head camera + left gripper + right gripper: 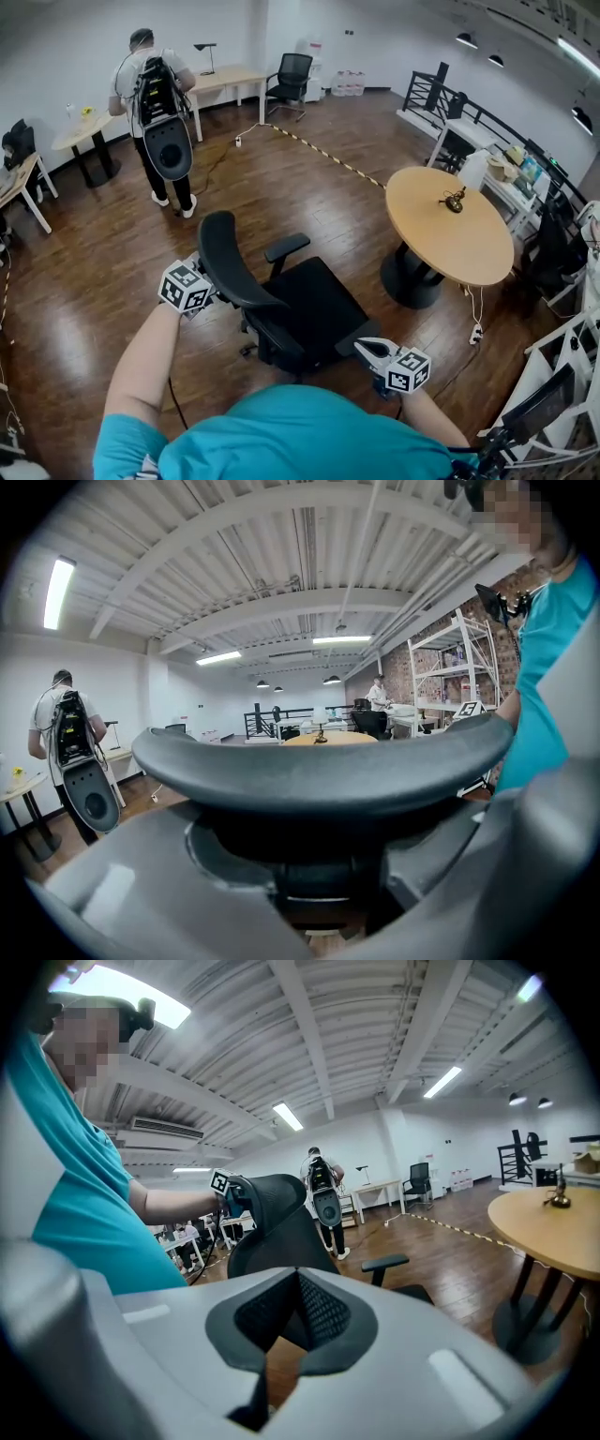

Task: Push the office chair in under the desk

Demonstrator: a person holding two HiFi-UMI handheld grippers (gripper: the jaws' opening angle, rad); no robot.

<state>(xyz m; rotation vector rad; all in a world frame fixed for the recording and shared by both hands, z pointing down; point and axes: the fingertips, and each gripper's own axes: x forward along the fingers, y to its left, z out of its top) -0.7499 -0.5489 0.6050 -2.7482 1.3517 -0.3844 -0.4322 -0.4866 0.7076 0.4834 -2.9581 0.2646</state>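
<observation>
The black office chair (314, 305) stands on the wood floor in the middle of the head view, its backrest (228, 262) to the left. My left gripper (212, 292) is at the backrest's rear edge, its jaws shut on that rim. In the left gripper view the curved backrest rim (319, 771) fills the span between the jaws. My right gripper (364, 347) is shut with nothing in it, its tips beside the chair's near armrest (354, 336). The right gripper view looks over the closed jaws at the chair (281, 1227) from its side.
A round wooden table (469, 248) on a black pedestal stands right of the chair. A long desk (228, 77) with a second black chair (291, 80) is at the far wall. A person with a backpack (157, 112) stands at the far left. White shelving (562, 394) is at the right.
</observation>
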